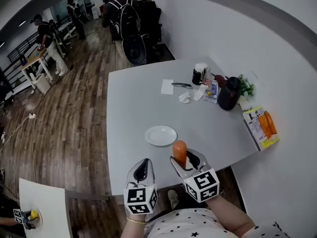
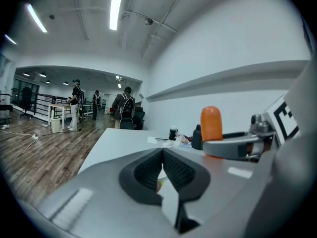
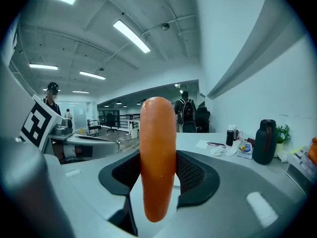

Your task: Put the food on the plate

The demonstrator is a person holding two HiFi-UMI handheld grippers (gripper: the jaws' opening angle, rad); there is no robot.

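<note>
An orange sausage (image 1: 179, 152) stands upright between the jaws of my right gripper (image 1: 184, 160), which is shut on it just off the table's near edge. In the right gripper view the sausage (image 3: 158, 162) fills the middle, pinched between the black pads (image 3: 195, 175). A small white plate (image 1: 160, 135) lies on the grey table (image 1: 143, 100), a little ahead and to the left of the sausage. My left gripper (image 1: 142, 169) hangs beside the right one, shut with nothing in it; its pads (image 2: 176, 172) meet in the left gripper view, where the sausage (image 2: 211, 124) shows at the right.
At the table's far right stand a dark jug (image 1: 229, 93), a black cup (image 1: 198, 75), napkins (image 1: 167, 87), a small plant (image 1: 245, 87) and a packet of orange food (image 1: 261, 127). People (image 1: 120, 14) stand on the wooden floor beyond. A white wall runs along the right.
</note>
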